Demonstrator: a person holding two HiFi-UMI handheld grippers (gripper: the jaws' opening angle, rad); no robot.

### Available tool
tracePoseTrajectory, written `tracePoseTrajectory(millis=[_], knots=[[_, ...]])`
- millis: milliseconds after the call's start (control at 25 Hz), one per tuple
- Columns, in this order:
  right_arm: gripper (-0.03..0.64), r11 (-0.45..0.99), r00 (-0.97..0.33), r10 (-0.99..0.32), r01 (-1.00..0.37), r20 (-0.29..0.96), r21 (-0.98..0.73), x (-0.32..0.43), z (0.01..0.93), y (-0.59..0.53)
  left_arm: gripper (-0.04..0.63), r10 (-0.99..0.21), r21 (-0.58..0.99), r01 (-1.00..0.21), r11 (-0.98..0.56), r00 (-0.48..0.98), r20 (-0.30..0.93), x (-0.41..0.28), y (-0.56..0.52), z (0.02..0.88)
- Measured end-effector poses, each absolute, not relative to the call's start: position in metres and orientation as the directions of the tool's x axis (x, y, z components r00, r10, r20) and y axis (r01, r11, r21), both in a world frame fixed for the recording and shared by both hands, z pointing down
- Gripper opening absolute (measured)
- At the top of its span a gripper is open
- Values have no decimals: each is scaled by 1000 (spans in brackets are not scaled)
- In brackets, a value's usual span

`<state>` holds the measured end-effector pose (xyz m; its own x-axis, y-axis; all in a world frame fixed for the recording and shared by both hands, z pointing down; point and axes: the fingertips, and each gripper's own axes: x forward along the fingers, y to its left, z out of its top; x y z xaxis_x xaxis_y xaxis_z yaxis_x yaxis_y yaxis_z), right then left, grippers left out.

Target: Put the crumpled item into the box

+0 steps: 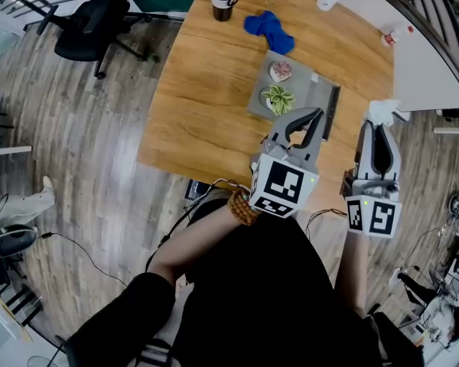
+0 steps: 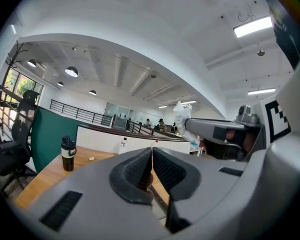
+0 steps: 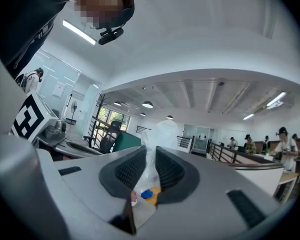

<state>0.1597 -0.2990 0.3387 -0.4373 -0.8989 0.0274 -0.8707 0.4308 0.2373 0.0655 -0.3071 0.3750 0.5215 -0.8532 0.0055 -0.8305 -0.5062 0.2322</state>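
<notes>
Head view: item half inside right gripper

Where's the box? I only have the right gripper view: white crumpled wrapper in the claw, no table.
Observer: In the head view, the grey box sits on the wooden table, ahead and to the left of the right claw, which is gripping the wrapper.
Operator: Empty?
Observer: No. A green-and-white item and a pinkish one already lie in it.
Operator: Other hand?
Observer: The left claw is shut with nothing between its pads.
</notes>
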Motion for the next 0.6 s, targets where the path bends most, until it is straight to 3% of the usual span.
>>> tracePoseTrajectory(millis=[600], knots=[[69,463,-450,-886,-852,111,245,165,382,-350,26,-863,245,-839,-486,505,16,58,-308,381]])
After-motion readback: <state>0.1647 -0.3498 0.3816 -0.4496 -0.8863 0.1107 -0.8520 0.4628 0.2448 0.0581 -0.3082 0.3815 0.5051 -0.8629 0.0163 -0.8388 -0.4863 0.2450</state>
